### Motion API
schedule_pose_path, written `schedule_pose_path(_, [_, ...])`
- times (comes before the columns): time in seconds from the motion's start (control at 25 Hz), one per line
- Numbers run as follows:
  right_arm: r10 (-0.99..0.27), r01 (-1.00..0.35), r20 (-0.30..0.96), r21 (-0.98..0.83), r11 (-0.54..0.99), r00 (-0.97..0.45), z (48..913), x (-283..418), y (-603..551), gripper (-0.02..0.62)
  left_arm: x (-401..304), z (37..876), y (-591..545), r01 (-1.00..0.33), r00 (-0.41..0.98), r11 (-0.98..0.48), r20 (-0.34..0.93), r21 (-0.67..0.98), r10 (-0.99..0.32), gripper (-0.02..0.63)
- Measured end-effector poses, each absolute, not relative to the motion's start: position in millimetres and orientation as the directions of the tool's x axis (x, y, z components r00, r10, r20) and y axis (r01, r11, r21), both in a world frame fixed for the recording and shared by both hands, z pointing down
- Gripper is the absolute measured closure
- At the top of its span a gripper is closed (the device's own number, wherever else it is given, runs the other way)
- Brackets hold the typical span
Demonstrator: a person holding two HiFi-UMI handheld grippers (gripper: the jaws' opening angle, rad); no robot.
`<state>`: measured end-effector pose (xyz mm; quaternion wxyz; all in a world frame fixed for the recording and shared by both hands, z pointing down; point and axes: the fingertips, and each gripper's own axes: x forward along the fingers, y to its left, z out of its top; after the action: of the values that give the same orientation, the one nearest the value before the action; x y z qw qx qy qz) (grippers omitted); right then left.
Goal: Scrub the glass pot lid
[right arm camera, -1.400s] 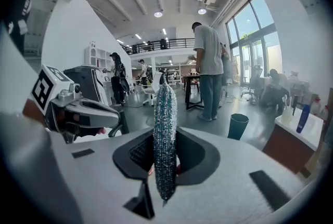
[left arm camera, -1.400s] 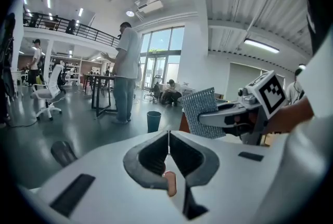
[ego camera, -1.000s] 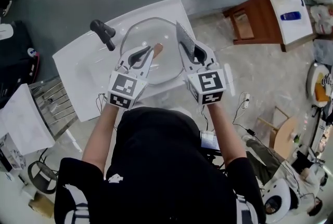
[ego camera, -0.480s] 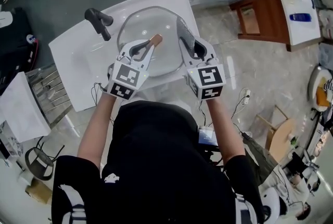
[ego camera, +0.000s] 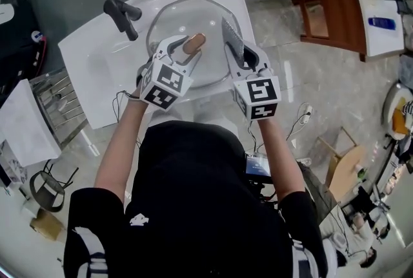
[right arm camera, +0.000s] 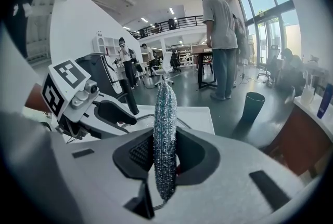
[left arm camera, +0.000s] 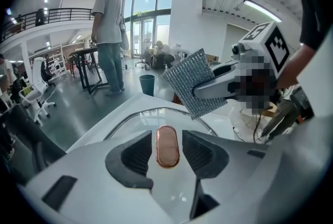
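Note:
The glass pot lid point(ego camera: 184, 22) lies in a white basin point(ego camera: 97, 70), its copper-coloured handle point(ego camera: 194, 43) pointing toward me. My left gripper point(ego camera: 182, 51) straddles that handle point(left arm camera: 167, 146). Its jaws are opening, and a slim gap shows between each dark pad point(left arm camera: 136, 158) and the handle. My right gripper point(ego camera: 235, 54) is shut on a silvery mesh scrub pad point(ego camera: 230, 38), held upright on edge just right of the handle and over the lid. The pad point(right arm camera: 165, 140) fills the right gripper's point(right arm camera: 165, 158) jaws. From the left gripper view the pad point(left arm camera: 195, 89) hangs above the lid's rim point(left arm camera: 151, 114).
A black faucet point(ego camera: 122, 14) stands at the basin's far left. A wire rack point(ego camera: 64, 119) sits left of the basin, and a brown wooden stand point(ego camera: 322, 19) is off to the right. A person point(left arm camera: 110, 36) and a dark bin point(left arm camera: 147, 84) are on the floor beyond.
The left gripper's jaws, closed on the lid's handle before, have spread apart. Both grippers sit a little farther over the lid. The right gripper still holds the scrub pad.

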<state>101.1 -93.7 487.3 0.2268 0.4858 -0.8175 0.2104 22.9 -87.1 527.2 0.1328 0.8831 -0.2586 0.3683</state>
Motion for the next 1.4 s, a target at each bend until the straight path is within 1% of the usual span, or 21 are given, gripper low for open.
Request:
schedule_pose_path(0.2, [-0.689, -0.889, 0.596, -0.101, 0.446, -0.413, 497.9, 104.6, -93.8, 0.525, 25.3, 541.6, -89.3, -0.515, 0.58, -0.857, 0.747, 0.025, -0.326, 0.43])
schedule_pose_path(0.48, [-0.671, -0.877, 0.622, -0.054, 0.477, -0.403, 508.5, 107.2, -93.7, 0.525, 32.3, 557.1, -90.0, -0.466, 0.554, -0.885, 0.777, -0.009, -0.3, 0.43])
schedule_pose_path(0.64, [-0.662, -0.874, 0.629, -0.057, 0.483, -0.407, 512.6, 107.8, -90.1, 0.523, 35.9, 562.3, -88.8, -0.444, 0.541, -0.896, 0.786, -0.036, -0.299, 0.43])
schedule_pose_path(0.96, [-0.652, -0.876, 0.641, -0.068, 0.478, -0.405, 521.8, 113.3, -86.6, 0.523, 37.2, 572.0, -91.5, -0.448, 0.524, -0.893, 0.796, -0.045, -0.303, 0.431])
schedule_pose_path(1.4, [-0.639, -0.866, 0.645, -0.074, 0.495, -0.42, 525.9, 115.5, -88.8, 0.523, 38.4, 572.5, -92.6, -0.46, 0.541, -0.888, 0.786, -0.021, -0.299, 0.437])
